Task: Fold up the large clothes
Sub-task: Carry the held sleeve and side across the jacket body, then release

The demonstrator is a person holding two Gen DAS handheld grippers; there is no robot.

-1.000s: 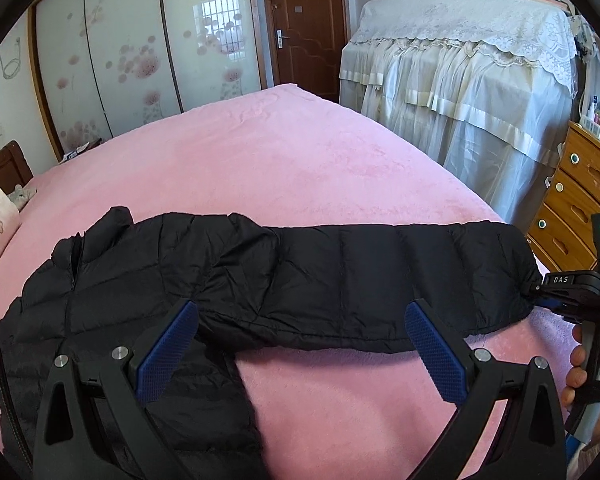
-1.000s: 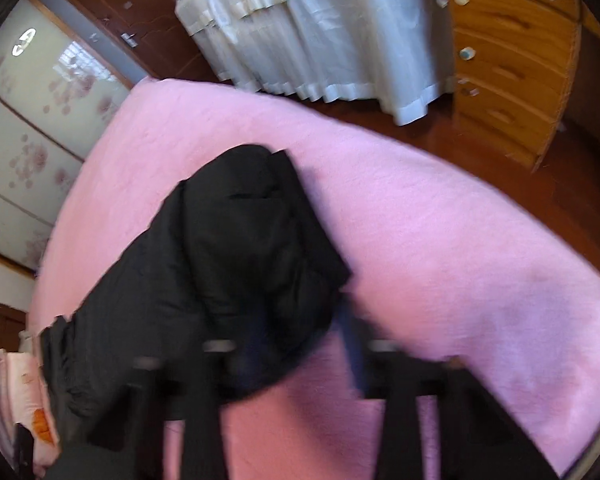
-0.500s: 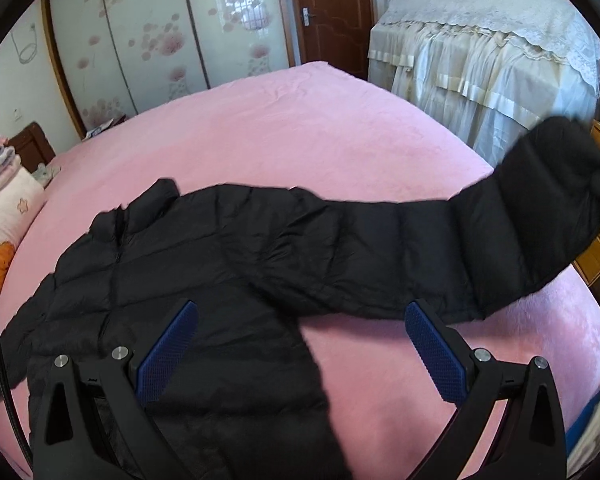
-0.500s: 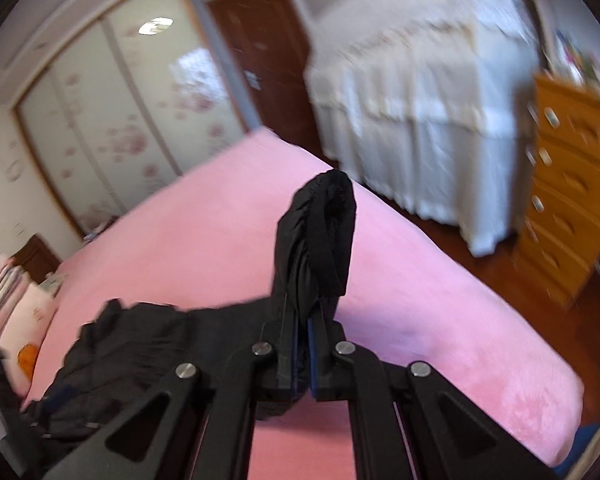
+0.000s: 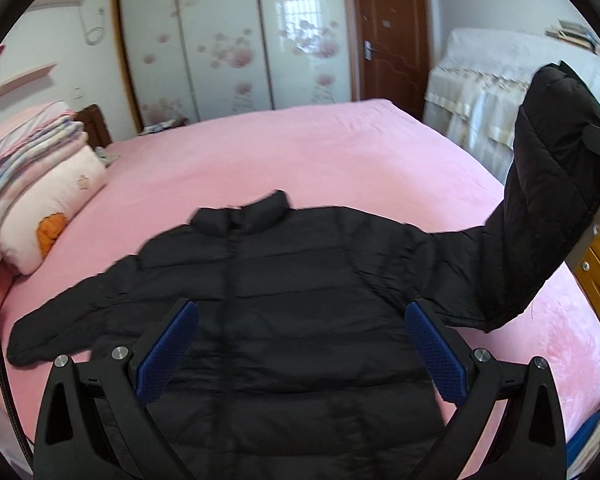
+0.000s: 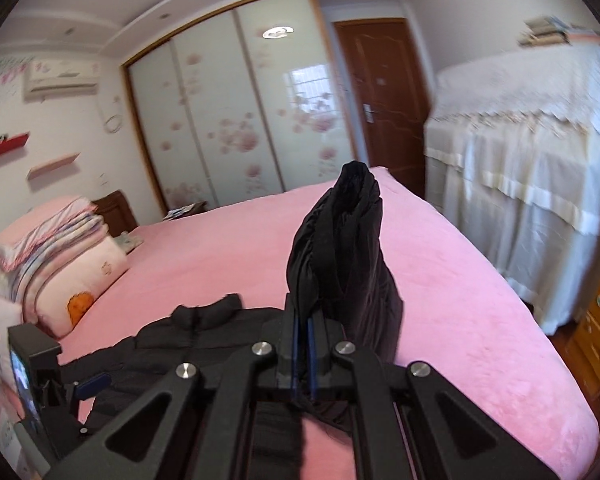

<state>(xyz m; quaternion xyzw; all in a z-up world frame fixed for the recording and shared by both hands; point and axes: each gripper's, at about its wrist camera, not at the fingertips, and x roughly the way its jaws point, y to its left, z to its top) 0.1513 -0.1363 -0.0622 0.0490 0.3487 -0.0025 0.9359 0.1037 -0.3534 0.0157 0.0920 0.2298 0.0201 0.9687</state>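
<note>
Pink bed (image 5: 340, 160) across most of both views, black puffer jacket (image 5: 300, 300) spread flat on its near half, collar toward the far side, one sleeve stretched out to the left. Stacked pillows and folded blankets (image 5: 40, 184) at far left; white lace-covered furniture (image 6: 532, 184) at far right. Right gripper (image 6: 302, 354) pinched tight on the jacket's right sleeve (image 6: 344, 256), lifted clear of the bed; left gripper (image 5: 300, 352) spread wide above the jacket's near hem, holding nothing.
</note>
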